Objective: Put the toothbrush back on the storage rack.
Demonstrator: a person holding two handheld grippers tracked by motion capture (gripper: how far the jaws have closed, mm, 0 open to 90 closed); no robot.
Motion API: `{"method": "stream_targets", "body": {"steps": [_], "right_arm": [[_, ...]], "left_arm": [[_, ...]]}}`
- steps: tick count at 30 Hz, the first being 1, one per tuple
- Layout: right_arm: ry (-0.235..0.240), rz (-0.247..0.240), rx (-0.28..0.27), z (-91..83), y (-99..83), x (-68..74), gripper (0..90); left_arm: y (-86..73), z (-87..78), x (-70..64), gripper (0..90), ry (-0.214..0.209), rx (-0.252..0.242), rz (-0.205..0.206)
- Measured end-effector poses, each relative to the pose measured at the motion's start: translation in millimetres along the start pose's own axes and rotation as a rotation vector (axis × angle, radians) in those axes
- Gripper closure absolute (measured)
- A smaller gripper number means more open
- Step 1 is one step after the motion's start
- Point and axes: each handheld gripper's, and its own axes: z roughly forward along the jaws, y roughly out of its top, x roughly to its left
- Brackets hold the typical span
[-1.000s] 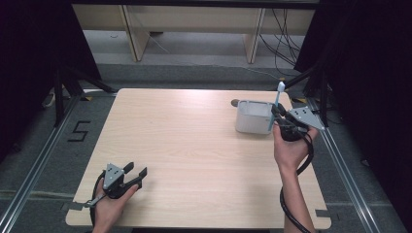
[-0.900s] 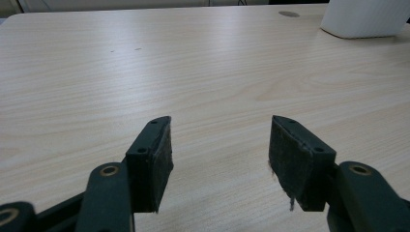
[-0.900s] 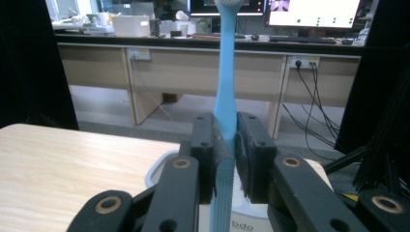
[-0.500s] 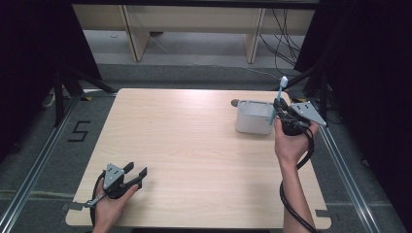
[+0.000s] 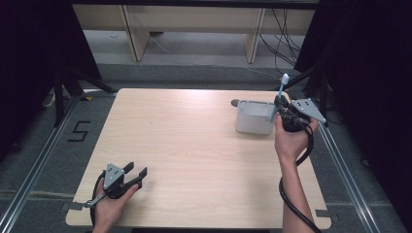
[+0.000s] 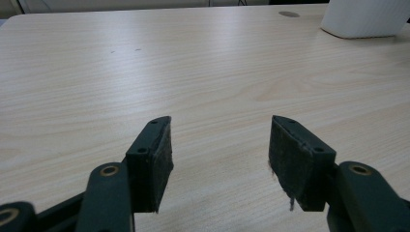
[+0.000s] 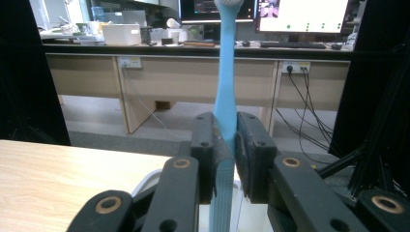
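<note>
My right gripper [image 5: 280,108] is shut on a light blue toothbrush [image 5: 277,99], held upright with its white head up, at the right rim of a white rectangular cup [image 5: 253,117] near the table's far right. In the right gripper view the toothbrush [image 7: 225,82] rises between the closed jaws of the gripper [image 7: 227,145], and the cup's rim [image 7: 151,178] shows just below. My left gripper [image 5: 137,171] rests open near the table's front left corner, with nothing between its pads [image 6: 157,159]. The white cup [image 6: 365,18] shows far off in the left gripper view.
The light wood table [image 5: 194,145] has a small dark round mark [image 5: 234,102] beside the cup. Black frame posts and cables stand at the right edge [image 5: 320,92]. Desks with screens stand beyond the table [image 7: 300,29].
My right gripper has lifted and shifted slightly right and away with the toothbrush, now beside the cup's right rim. The left gripper has stayed still.
</note>
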Motion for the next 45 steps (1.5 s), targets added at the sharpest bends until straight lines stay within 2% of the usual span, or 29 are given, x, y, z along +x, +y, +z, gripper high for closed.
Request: {"method": "stream_targets", "body": {"steps": [9,17,20,23,24,26,27,34,40,41,45], "right_arm": [[-0.008,0.003,0.009,5.5,0.4,-1.3,78.7],[-0.012,-0.004,-0.017,10.7,7.3,-2.5,78.7],[-0.016,-0.005,-0.012,11.8,7.5,-3.3,78.7],[-0.028,0.012,-0.011,15.6,6.4,-4.5,78.7],[-0.029,-0.005,-0.018,16.9,6.2,-6.3,78.7],[-0.036,0.013,-0.015,18.5,4.9,-6.2,78.7],[-0.036,-0.002,-0.012,19.2,4.7,-7.8,78.7],[-0.05,0.019,-0.004,25.5,0.9,-10.3,78.7],[-0.056,0.014,-0.007,30.7,-1.2,-14.8,78.7],[-0.06,0.027,0.0,30.9,-1.5,-14.5,78.7],[-0.071,0.015,-0.001,34.0,-3.2,-17.6,78.7]], "left_arm": [[-0.1,-0.1,-0.1,40.8,0.001,-0.003,-0.001],[-0.1,-0.1,-0.1,40.8,0.001,-0.004,-0.001],[-0.1,-0.2,-0.1,40.8,0.001,-0.004,-0.002],[-0.1,-0.4,0.2,40.8,0.0,-0.003,-0.001],[-0.1,-0.4,0.2,40.8,0.0,-0.003,-0.001],[-0.2,-0.4,0.2,40.8,0.0,-0.003,-0.001],[-0.1,-0.4,0.2,40.8,0.0,-0.003,-0.001],[-0.2,-0.5,0.1,40.8,0.0,-0.003,0.0],[-0.2,-0.5,-0.1,40.8,0.0,-0.005,0.001],[-0.2,-0.5,-0.1,40.8,0.0,-0.005,0.001],[-0.2,-0.6,0.0,40.8,0.0,-0.005,0.001]]}}
